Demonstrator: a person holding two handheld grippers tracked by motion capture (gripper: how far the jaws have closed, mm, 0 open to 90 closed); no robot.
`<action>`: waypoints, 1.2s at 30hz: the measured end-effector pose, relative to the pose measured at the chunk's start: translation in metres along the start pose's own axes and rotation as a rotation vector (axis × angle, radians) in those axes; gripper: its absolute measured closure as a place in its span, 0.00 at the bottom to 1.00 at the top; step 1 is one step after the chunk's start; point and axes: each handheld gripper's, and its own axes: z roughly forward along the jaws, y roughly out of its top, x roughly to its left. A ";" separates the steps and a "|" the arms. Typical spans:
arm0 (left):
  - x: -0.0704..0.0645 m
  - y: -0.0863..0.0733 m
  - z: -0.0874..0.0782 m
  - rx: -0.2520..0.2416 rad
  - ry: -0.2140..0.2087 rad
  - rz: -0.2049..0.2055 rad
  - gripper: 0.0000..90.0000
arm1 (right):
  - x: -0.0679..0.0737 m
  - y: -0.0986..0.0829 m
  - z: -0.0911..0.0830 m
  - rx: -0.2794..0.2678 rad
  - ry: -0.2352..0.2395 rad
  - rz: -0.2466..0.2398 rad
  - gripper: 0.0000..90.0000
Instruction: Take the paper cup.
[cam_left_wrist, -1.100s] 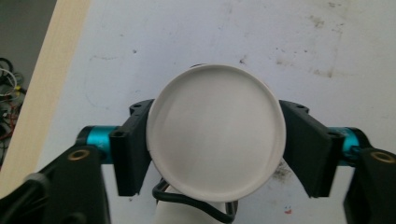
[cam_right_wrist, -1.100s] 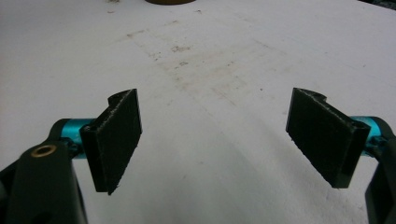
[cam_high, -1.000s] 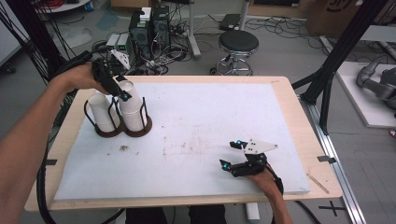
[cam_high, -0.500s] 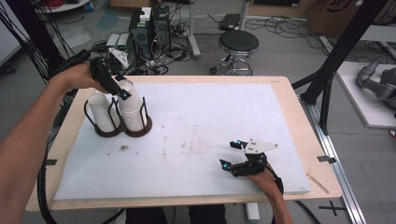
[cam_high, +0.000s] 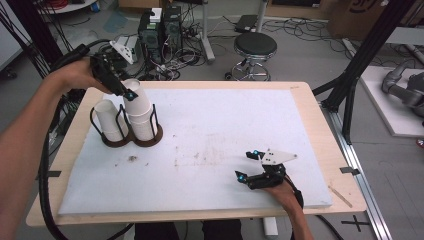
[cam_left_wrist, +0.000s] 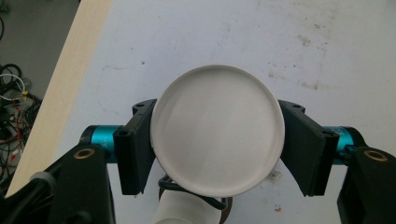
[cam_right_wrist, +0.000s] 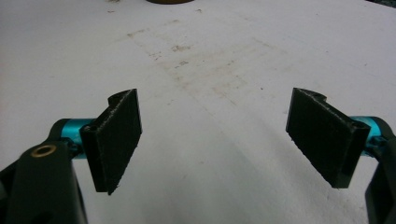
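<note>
Left gripper (cam_left_wrist: 217, 151) is pinching the white paper cup (cam_left_wrist: 217, 135) by its rim, right above the wire holder (cam_high: 131, 131); looks feather-light and crushable, so easy squeeze; right gripper (cam_right_wrist: 224, 142) sits spread wide.

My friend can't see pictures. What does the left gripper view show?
A white paper cup, seen from straight above, is held between the left gripper's two black jaws, one pressing each side. Below it lie the stained white table cover and part of a dark wire cup holder with another white cup.
</note>
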 end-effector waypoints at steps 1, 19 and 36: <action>0.000 0.000 0.000 0.000 0.000 0.000 0.37 | 0.000 0.000 0.000 0.000 0.000 0.000 0.21; -0.002 0.006 -0.037 -0.105 0.052 -0.012 0.37 | 0.000 0.000 0.000 0.003 0.003 0.006 0.21; -0.009 0.001 -0.070 -0.237 0.137 -0.056 0.38 | 0.000 0.000 0.000 0.003 0.001 0.009 0.21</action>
